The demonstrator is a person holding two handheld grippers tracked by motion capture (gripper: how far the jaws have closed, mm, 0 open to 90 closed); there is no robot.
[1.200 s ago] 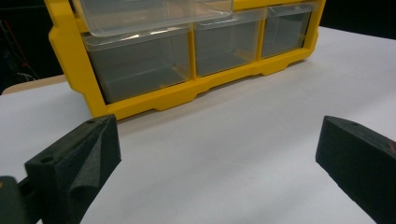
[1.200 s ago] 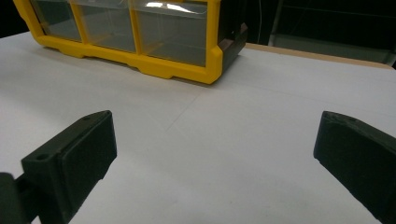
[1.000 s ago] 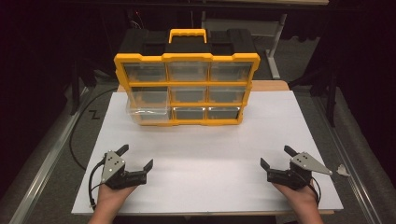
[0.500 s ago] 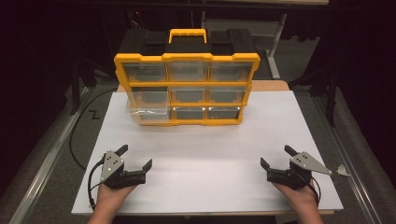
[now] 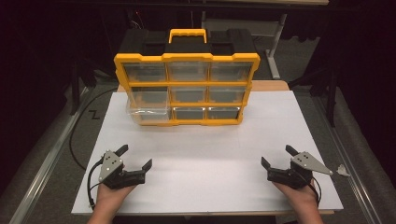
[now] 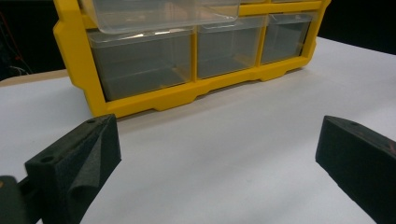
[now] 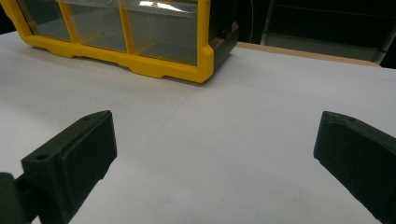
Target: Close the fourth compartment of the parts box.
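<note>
— Where are your grippers?

— My left gripper sits low over the near left part of the bench, my right gripper over the near right part. They are well apart from each other, and both point toward the far side.

— How do the jaws stand?

— Wide on both, with nothing between them. In my left gripper view I see only the white bench top between the two black jaws; my right gripper view shows the same.

— What is on the bench?

— A yellow organizer stands upright at the far middle, with a black back and a yellow handle on top. Its front has three rows of clear drawers. The lower left drawer sticks out past the yellow frame; the others sit flush.

— Is it close to you?

— No, it is well apart from both grippers. In my left gripper view the organizer's bottom row shows ahead, with the pulled drawer jutting out above it. In my right gripper view its right corner stands ahead and to the left.

— Anything in the drawers?

— I cannot tell through the clear plastic.
</note>
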